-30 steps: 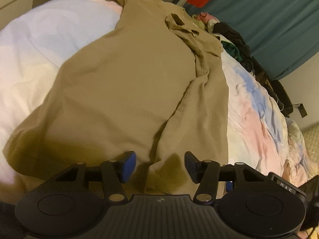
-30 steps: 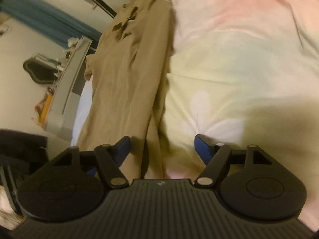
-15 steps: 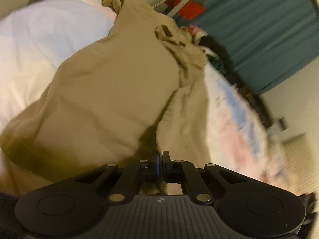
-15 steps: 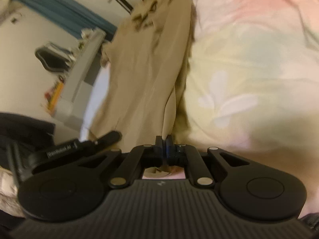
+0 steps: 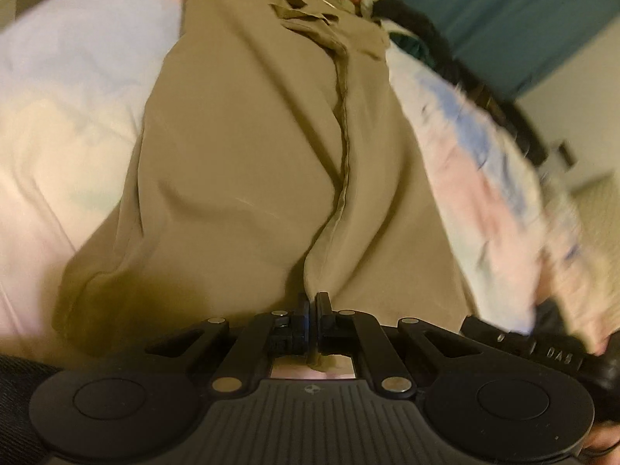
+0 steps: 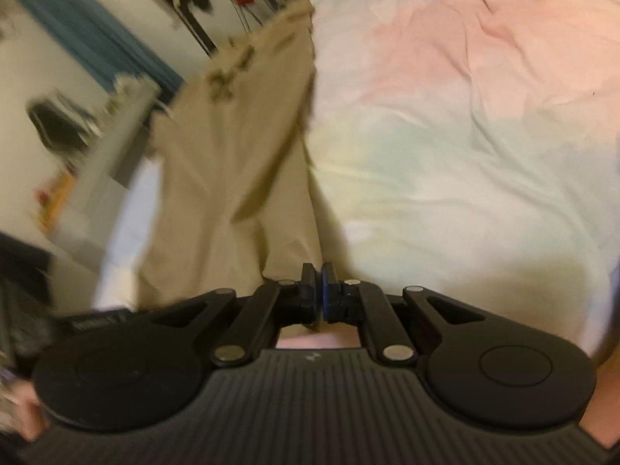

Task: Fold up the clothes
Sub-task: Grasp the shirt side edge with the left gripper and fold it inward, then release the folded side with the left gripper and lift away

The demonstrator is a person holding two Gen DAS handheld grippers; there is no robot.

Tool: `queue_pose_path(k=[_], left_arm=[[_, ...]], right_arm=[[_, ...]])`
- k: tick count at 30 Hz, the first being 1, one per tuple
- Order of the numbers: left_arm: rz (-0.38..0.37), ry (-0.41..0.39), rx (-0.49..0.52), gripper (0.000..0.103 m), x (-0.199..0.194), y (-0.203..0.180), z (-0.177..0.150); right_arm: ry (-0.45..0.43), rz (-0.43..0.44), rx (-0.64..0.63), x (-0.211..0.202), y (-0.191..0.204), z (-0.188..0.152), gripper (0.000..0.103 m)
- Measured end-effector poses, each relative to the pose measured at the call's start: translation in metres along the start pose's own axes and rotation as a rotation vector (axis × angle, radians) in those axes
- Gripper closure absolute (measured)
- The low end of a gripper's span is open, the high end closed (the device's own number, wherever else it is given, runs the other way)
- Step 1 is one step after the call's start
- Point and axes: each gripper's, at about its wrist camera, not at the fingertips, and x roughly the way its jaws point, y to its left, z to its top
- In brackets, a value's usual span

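A tan shirt (image 5: 248, 162) lies spread lengthwise on a bed covered with a pastel tie-dye sheet (image 6: 445, 135) in pink, blue, pale yellow and white.

In the left wrist view, the left tongs (image 5: 312, 302) are clenched on the near edge of the shirt, at the near end of a long fold or seam that runs away toward the collar (image 5: 306, 15) at the far end. A scrap of tan fabric shows behind the closed fingers. The shirt fills the middle of this view, with bare sheet to the left and right of it. At the far right, a dark heap of other clothes (image 5: 418, 27) sits on the bed in front of a teal curtain (image 5: 484, 4). Part of the right tool shows at the near right edge.

In the right wrist view, the right tongs (image 6: 319, 286) are also clenched, gripping the near right edge of the shirt, which stretches away to the far left. Open sheet fills the right of this view. At the far left, blurred, are a pale wall, the teal curtain and a grey piece of furniture (image 6: 104, 162). Both views are smeared with motion blur.
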Motion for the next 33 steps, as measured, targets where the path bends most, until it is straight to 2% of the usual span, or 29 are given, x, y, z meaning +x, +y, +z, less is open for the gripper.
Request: queue_pose_path(k=[4,9,11,13,14,15,16,17,19,22,24,28,31,33], left_arm=[[0.026,-0.014,0.065,0.099,0.001,-0.010,-0.003],[-0.143,-0.090,-0.002,0.100,-0.016,-0.003,-0.001],[-0.196,-0.100,-0.008,0.100,-0.016,-0.010,0.000],[-0.240,-0.116,-0.008,0.100,-0.020,-0.016,0.002],[-0.257,-0.127,-0.012,0.100,-0.023,-0.019,0.002],[-0.274,-0.138,-0.016,0.100,-0.026,-0.022,0.003],[-0.295,-0.145,-0.024,0.100,-0.029,-0.026,0.004],[-0.314,-0.153,-0.031,0.100,-0.031,-0.030,0.006],[-0.341,-0.169,-0.041,0.100,-0.031,-0.039,0.008],[-0.382,-0.190,-0.076,0.100,-0.035,-0.045,0.012],[-0.415,-0.198,-0.114,0.100,-0.039,-0.040,0.012],[-0.421,-0.213,-0.160,0.100,-0.042,-0.032,0.012],[-0.392,-0.218,-0.166,0.100,-0.048,-0.026,0.010],[-0.353,-0.205,-0.149,0.100,-0.046,-0.025,0.007]], right_arm=[[-0.041,-0.006,-0.044,-0.005,0.007,-0.001,0.095],[-0.119,-0.050,-0.066,-0.020,0.012,0.001,0.095],[-0.155,-0.076,-0.077,-0.029,0.013,0.004,0.094],[-0.188,-0.067,-0.108,-0.038,0.017,0.004,0.093],[-0.192,-0.047,-0.142,-0.041,0.021,0.002,0.086],[-0.194,-0.025,-0.179,-0.045,0.025,-0.001,0.060],[-0.194,-0.005,-0.210,-0.046,0.029,-0.005,0.042],[-0.192,0.015,-0.241,-0.047,0.034,-0.011,0.017],[-0.182,0.031,-0.327,-0.046,0.047,-0.021,0.017],[-0.166,-0.011,-0.479,-0.031,0.071,-0.034,0.017],[-0.160,-0.055,-0.558,-0.014,0.083,-0.040,0.017],[-0.240,-0.198,-0.625,0.020,0.098,-0.046,0.017],[-0.303,-0.401,-0.567,0.032,0.087,-0.040,0.017],[-0.320,-0.421,-0.443,0.023,0.068,-0.032,0.017]])
